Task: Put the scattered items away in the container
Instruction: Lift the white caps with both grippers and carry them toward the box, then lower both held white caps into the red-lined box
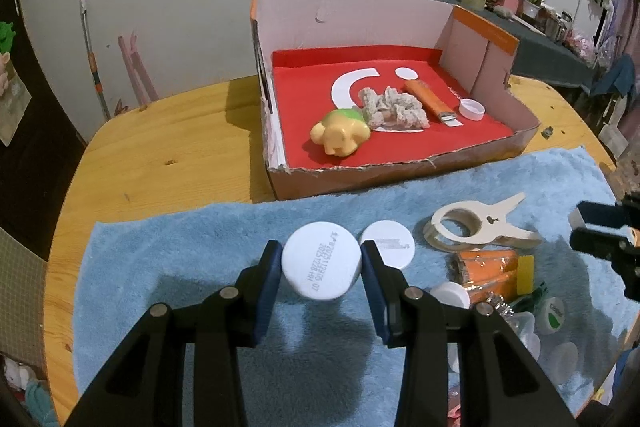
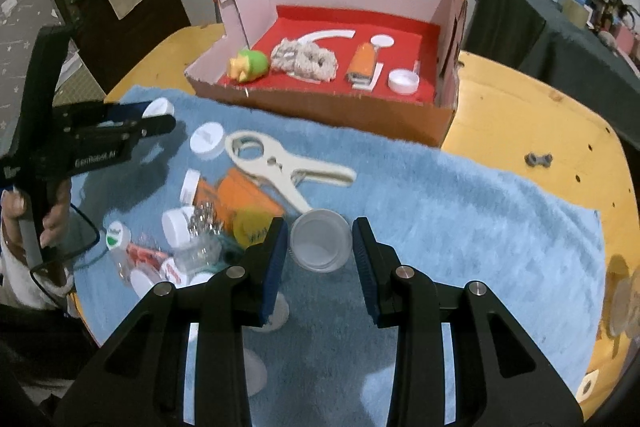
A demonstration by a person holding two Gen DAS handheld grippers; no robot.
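Note:
My left gripper (image 1: pixel 321 267) is shut on a white round lid (image 1: pixel 321 261) with printed date text, held just above the blue towel (image 1: pixel 200 259). It also shows in the right wrist view (image 2: pixel 158 115). My right gripper (image 2: pixel 320 247) is open, its pads on either side of a clear plastic cup (image 2: pixel 321 245) on the towel, not touching it. The cardboard box (image 1: pixel 400 171) with a red floor holds a yellow-green toy (image 1: pixel 340 133), a grey scrunchie (image 1: pixel 394 109), an orange lighter (image 1: pixel 430 99) and a white cap (image 1: pixel 471 109).
On the towel lie another white lid (image 1: pixel 387 243), a cream plastic clamp (image 1: pixel 480 227), orange packets (image 1: pixel 486 267) and several small caps and jars (image 2: pixel 176 227). The towel sits on a wooden table (image 1: pixel 160 155). A small metal piece (image 2: pixel 539 159) lies on the table at right.

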